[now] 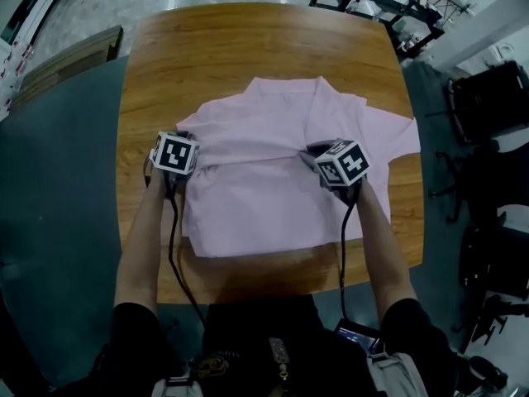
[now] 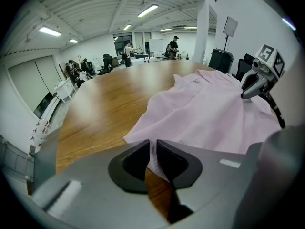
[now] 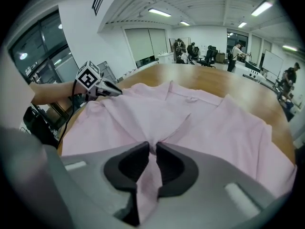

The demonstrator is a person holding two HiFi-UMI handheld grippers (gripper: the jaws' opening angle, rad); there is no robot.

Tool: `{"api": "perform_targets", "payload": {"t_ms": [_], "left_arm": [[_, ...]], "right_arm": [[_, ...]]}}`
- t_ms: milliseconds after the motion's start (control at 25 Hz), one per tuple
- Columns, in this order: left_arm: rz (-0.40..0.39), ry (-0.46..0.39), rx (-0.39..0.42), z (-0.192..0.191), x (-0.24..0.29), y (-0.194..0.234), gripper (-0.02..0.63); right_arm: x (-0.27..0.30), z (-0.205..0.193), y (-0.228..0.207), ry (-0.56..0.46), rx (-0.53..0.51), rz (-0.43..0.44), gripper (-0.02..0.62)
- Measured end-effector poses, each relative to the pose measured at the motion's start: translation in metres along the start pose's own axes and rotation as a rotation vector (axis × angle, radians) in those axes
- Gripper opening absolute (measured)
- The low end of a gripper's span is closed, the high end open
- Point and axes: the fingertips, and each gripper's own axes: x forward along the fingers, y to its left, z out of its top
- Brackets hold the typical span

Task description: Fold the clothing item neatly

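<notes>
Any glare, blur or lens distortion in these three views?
Head view: dim, darkened corners, faint sheen on the far edge of the brown wooden table; pale pink collared shirt sharp. Left gripper view: heavy fisheye, black circular border, near jaws soft, ceiling strip lights blown out. Right gripper view: same fisheye and border, shirt folds crisp, distant people blurry.

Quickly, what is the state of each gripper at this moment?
Left gripper: closed, holding the edge of the pink shirt.
Right gripper: closed, holding a pinched fold of the pink shirt.
</notes>
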Motion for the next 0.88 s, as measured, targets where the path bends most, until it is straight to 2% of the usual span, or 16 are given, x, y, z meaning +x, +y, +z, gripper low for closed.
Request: {"api": "perform_targets", "payload": {"t_ms": [160,320,400,520,600,680,880], "left_arm": [[0.059,-0.008,0.011,0.003,-0.01,0.011,0.057],[0.044,-0.041,-0.04,0.003,-0.026,0.017,0.057],[0.022,-0.065,-0.039,0.008,-0.038,0.013,0.055],[-0.077,-0.064,-0.009,0.009,-0.045,-0.018,0.055],[-0.125,-0.037,0.033,0.006,-0.039,-0.037,0.054],[-0.136,-0.003,0.065,0.0,-0.031,-0.046,0.055],[-0.093,0.045,0.048,-0.018,-0.016,-0.037,0.054]], "right_arm": [[-0.001,-0.013,-0.003,0.034,-0.008,-0.013,0.071],[-0.018,-0.002,-0.005,-0.034,-0.015,-0.06,0.091],[-0.025,0.013,-0.002,-0.097,-0.026,-0.075,0.091],[-0.014,0.033,0.01,-0.136,-0.059,-0.064,0.084],[0.005,0.036,0.019,-0.112,-0.077,-0.044,0.075],[0.024,0.032,0.024,-0.065,-0.085,-0.025,0.069],[0.045,0.013,0.016,0.027,-0.083,-0.034,0.052]]}}
